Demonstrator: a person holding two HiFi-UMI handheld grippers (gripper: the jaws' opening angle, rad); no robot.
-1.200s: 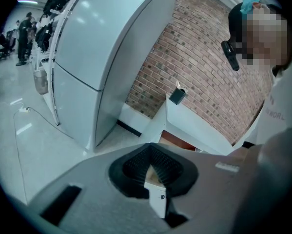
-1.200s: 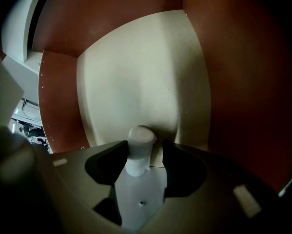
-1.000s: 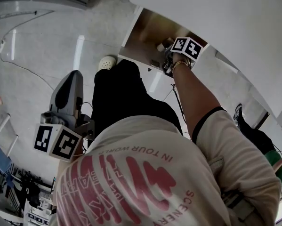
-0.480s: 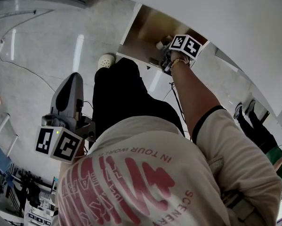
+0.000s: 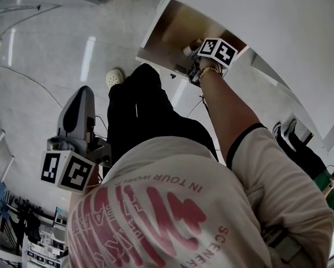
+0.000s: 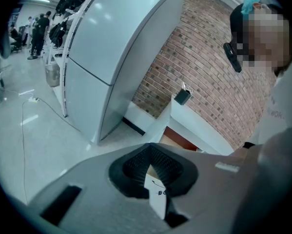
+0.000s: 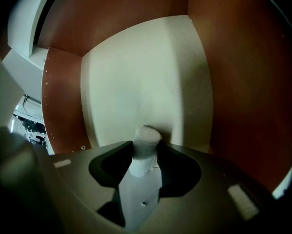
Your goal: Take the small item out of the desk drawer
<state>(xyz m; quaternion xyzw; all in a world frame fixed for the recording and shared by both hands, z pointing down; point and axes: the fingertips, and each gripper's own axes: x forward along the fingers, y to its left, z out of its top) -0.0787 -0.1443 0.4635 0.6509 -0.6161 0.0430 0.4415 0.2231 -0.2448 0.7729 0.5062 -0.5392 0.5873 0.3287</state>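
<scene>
Small white capped cylinder (image 7: pixel 146 143): inside open desk drawer (image 7: pixel 136 72), near its pale floor. Long axis runs along jaws, cap end toward floor. Right gripper (image 7: pixel 146 160) clamped on cylinder body; way out likely straight back from floor. Left gripper (image 6: pixel 153 167): well outside drawer, jaws together, empty.

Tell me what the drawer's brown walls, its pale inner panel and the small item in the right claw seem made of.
The brown walls: smooth, even reddish-brown, likely laminated board or wood. The pale panel: cream, matte, perhaps coated board. The small item: whitish, matte, rounded; probably plastic, not certain.
</scene>
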